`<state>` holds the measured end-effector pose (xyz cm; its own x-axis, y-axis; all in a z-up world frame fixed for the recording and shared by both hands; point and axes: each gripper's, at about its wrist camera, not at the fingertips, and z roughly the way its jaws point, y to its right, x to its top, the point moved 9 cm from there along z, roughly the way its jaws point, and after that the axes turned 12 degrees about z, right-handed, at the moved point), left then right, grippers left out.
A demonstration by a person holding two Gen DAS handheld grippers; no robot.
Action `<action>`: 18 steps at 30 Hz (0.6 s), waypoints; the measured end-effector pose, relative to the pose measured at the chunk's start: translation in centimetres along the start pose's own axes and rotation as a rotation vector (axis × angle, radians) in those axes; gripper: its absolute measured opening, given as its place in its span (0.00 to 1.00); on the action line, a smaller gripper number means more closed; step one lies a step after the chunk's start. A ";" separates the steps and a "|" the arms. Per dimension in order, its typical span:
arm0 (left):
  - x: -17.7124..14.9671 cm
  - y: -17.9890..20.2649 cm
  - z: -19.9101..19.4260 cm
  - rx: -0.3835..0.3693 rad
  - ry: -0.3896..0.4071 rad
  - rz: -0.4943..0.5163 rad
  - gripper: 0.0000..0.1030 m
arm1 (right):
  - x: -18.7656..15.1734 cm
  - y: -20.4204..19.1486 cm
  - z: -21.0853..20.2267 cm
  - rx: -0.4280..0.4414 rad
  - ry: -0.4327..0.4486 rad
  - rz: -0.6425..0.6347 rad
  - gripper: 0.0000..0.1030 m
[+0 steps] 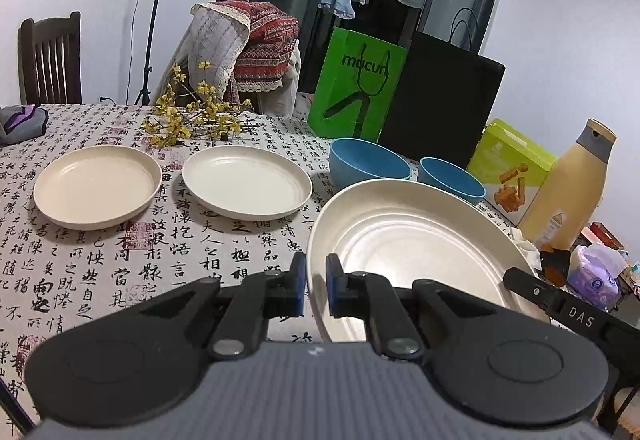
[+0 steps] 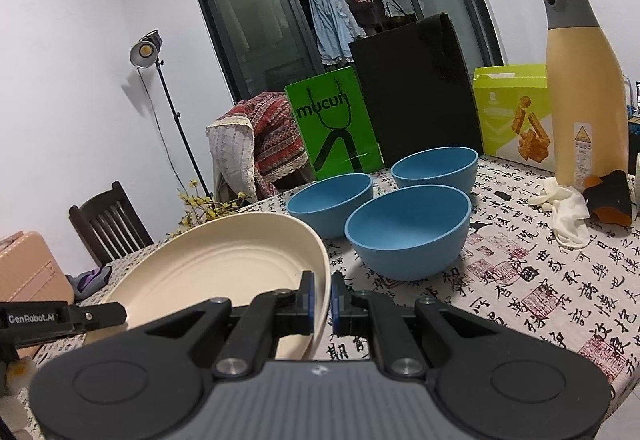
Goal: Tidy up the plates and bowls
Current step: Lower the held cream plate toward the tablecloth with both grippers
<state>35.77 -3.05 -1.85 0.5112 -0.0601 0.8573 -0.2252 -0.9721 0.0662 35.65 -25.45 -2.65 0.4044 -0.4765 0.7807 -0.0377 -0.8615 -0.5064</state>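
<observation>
Both claws clenched on one cream plate: left claw on its left rim, right claw on its right, tilted above the table. Risk: uneven pulling twists it loose, striking the blue bowls.

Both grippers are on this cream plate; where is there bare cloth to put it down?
The held plate has bare cloth below it, this side of the two cream plates. There is more bare cloth right of the nearest bowl, before the glove. It is crowded at the back: bowls, bags, box, bottle.
</observation>
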 end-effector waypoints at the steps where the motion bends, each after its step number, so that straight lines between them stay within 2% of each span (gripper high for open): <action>1: -0.1 0.1 0.0 0.000 0.000 0.001 0.10 | 0.0 0.1 0.0 0.000 0.000 0.001 0.08; 18: -1.4 1.2 0.5 -0.026 -0.017 0.012 0.10 | -1.0 1.9 -0.4 -0.012 -0.006 0.010 0.08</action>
<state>35.24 -4.21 -3.23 0.5226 -0.0763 0.8491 -0.2533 -0.9649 0.0692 34.83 -26.69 -4.22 0.4097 -0.4837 0.7734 -0.0530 -0.8590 -0.5092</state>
